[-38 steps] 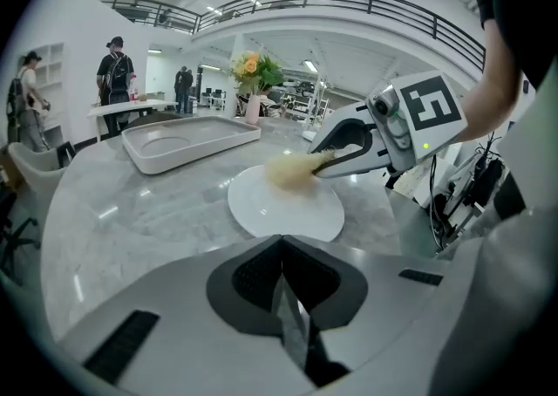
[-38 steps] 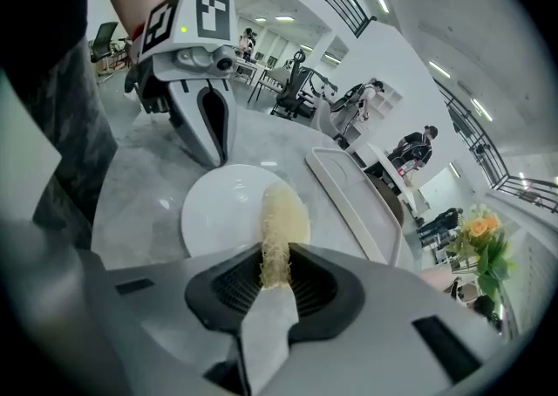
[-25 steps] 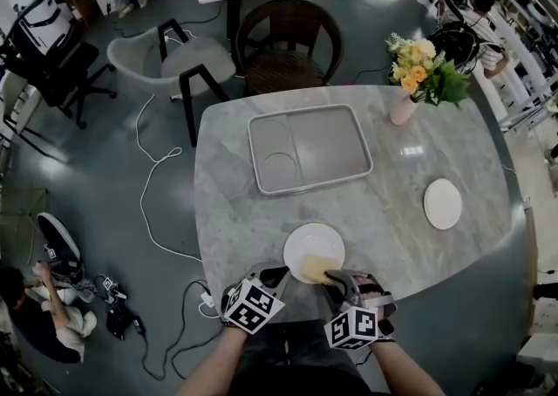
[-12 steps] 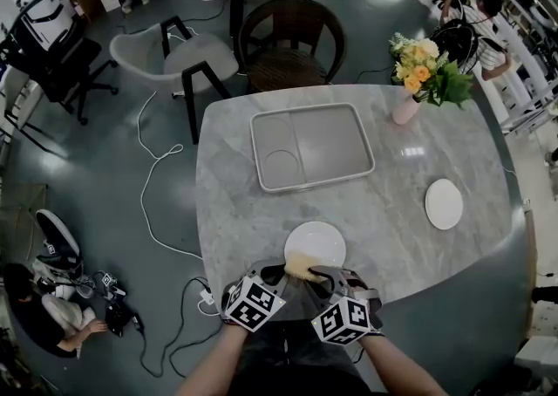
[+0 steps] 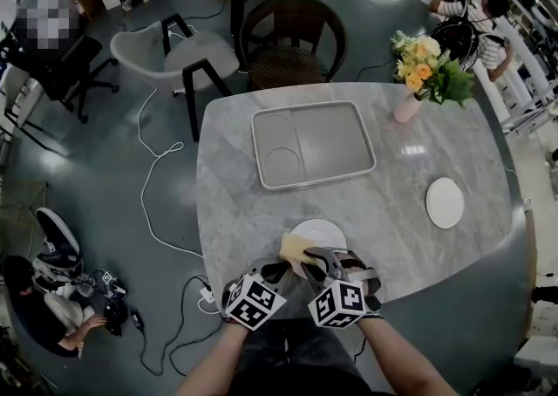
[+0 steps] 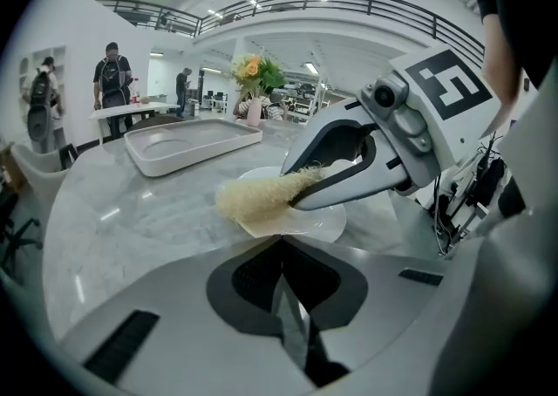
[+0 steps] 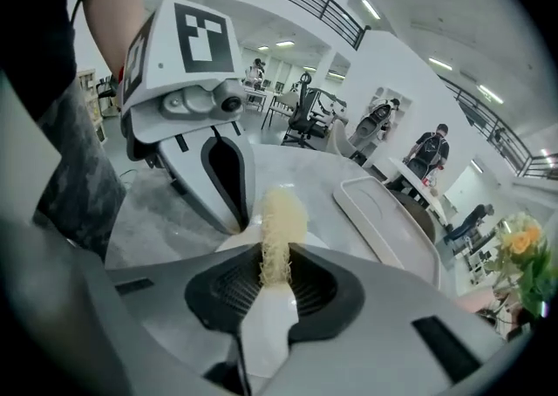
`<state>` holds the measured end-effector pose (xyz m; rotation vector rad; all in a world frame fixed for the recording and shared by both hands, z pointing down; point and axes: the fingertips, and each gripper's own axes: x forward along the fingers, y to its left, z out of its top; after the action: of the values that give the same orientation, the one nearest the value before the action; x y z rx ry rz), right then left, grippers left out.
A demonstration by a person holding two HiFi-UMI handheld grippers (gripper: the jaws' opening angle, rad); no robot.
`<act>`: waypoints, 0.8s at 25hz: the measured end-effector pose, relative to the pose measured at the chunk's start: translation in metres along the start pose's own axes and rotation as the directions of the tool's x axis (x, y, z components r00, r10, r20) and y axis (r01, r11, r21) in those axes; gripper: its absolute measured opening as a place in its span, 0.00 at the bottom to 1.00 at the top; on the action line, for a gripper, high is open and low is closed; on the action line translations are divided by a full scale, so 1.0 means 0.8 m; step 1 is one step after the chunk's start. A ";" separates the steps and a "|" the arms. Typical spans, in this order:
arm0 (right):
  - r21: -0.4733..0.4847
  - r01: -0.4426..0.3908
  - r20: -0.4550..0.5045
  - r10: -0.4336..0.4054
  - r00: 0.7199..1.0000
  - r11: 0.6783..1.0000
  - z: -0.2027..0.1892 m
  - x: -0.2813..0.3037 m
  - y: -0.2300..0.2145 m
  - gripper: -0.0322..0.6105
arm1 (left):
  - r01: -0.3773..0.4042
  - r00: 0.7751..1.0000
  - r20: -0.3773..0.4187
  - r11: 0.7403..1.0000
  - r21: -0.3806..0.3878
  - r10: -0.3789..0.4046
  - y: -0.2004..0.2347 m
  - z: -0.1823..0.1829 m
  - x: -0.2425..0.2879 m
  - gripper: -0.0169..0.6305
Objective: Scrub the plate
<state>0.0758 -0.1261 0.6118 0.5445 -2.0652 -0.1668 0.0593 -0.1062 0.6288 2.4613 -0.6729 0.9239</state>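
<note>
A white plate (image 5: 324, 233) lies near the front edge of the marble table (image 5: 392, 176). My left gripper (image 5: 277, 270) is shut on the plate's near rim; in the left gripper view the plate (image 6: 324, 225) runs into the closed jaws of the left gripper (image 6: 281, 242). My right gripper (image 5: 314, 256) is shut on a yellow fibrous scrubber (image 5: 294, 248), which rests on the plate's left rim. In the right gripper view the scrubber (image 7: 281, 224) sticks out from the jaws of the right gripper (image 7: 277, 256), over the plate (image 7: 234, 242).
A grey two-part tray (image 5: 312, 144) sits at the table's middle far side. A small white dish (image 5: 445, 202) lies at the right, and a vase of flowers (image 5: 420, 71) stands at the far right. Chairs (image 5: 288, 37) stand beyond the table. Cables lie on the floor at the left.
The right gripper has swept the scrubber leftward, from the plate's front middle to its left rim. The left gripper stays on the plate's near rim.
</note>
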 end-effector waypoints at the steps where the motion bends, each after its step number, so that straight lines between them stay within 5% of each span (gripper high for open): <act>1: -0.007 0.008 -0.003 -0.008 1.000 1.000 -0.001 0.002 -0.004 0.18 | 0.000 1.000 0.000 1.000 0.000 0.000 0.000 0.000 0.000 0.04; 20: 0.030 0.176 -0.113 -0.172 0.979 0.984 -0.049 -0.019 -0.064 0.18 | 0.004 1.000 -0.001 1.000 0.004 -0.004 -0.001 0.001 -0.002 0.04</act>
<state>0.1317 -0.1613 0.6035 0.7438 -1.9168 -0.1946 0.0589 -0.1056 0.6274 2.4652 -0.6667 0.9258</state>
